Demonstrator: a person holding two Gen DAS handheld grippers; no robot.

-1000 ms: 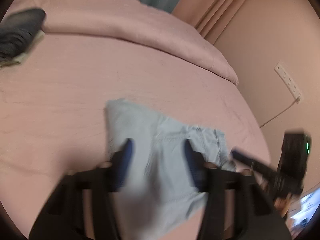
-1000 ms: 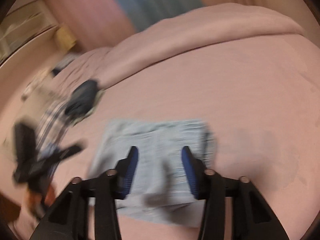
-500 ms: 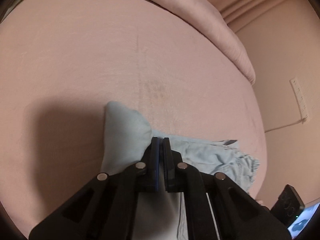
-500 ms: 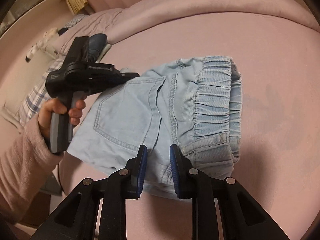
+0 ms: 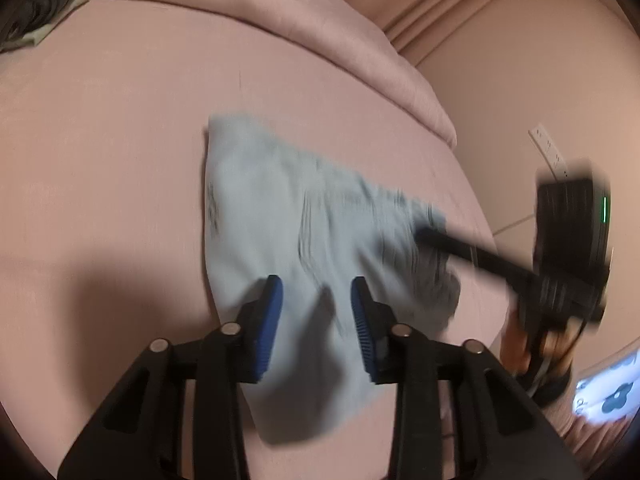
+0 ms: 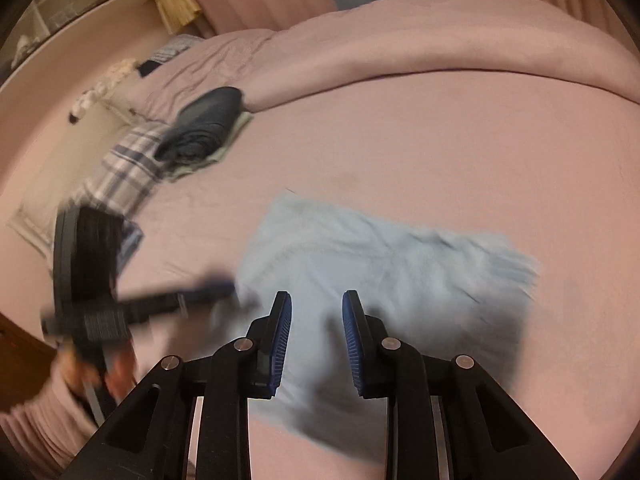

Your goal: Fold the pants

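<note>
The light blue denim pants [image 5: 304,240] lie folded in a compact bundle on the pink bed; they also show in the right wrist view [image 6: 380,268]. My left gripper [image 5: 316,292] is open and empty just above the near part of the pants. My right gripper [image 6: 316,304] is open and empty above the pants' near edge. The right gripper also shows, blurred, at the right of the left wrist view [image 5: 520,268], and the left gripper at the left of the right wrist view [image 6: 120,300].
A rolled pink duvet [image 6: 400,44] lies across the back of the bed. A dark folded garment [image 6: 204,124] on a pale cloth and a plaid pillow [image 6: 120,168] lie at the far left. A wall socket strip [image 5: 550,152] is on the right wall.
Both grippers were shut on the pants half a second ago; both have opened, let go and pulled back. The pants now lie flat on the bed.
</note>
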